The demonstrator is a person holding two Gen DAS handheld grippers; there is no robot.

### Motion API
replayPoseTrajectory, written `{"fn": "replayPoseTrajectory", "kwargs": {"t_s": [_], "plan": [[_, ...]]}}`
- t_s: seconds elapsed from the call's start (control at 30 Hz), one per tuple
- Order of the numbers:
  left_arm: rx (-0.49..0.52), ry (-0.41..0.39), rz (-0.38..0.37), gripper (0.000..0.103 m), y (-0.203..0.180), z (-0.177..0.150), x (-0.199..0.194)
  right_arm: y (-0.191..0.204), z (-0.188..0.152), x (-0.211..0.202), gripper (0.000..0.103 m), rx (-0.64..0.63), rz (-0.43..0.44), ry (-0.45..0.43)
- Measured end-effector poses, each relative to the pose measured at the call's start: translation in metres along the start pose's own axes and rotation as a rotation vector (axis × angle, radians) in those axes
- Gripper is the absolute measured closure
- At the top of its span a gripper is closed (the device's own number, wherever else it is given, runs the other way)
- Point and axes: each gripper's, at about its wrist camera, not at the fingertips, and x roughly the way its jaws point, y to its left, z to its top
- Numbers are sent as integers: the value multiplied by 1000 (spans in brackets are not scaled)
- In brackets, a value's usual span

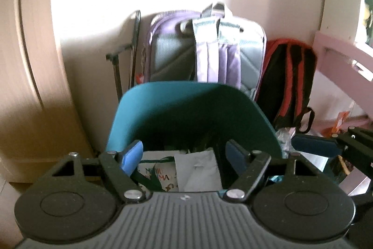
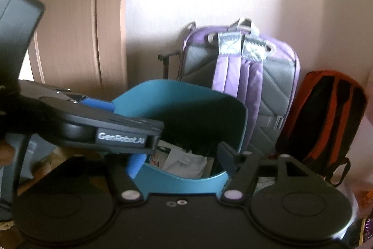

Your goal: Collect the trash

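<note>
A teal bin stands on the floor right below both grippers. Inside lie white paper and a printed paper bag. My left gripper hovers over the bin's near rim, open, its blue pads wide apart with nothing between them. In the right wrist view the bin shows the same crumpled paper. My right gripper is open over the rim and empty. The left gripper reaches in from the left over the bin. One right finger pad shows beside the bin.
A purple and grey backpack leans on the wall behind the bin, with a red and black backpack to its right. A wooden door is at left, pink furniture at right. A black folded stand leans by the wall.
</note>
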Motion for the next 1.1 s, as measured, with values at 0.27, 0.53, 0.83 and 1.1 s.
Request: {"fn": "replayPoseTrajectory", "kwargs": {"t_s": [0.27, 0.53, 0.83, 1.1], "plan": [[-15, -76, -21, 19, 3, -3, -56, 4, 3, -46, 28, 14, -24, -68], [-36, -128, -42, 7, 14, -17, -104, 10, 0, -86, 27, 31, -23, -116], [-60, -201, -43, 1, 19, -39, -149, 20, -9, -128, 26, 33, 8, -170], [-48, -192, -29, 1, 19, -55, -168, 24, -23, -149, 26, 50, -21, -198]]}}
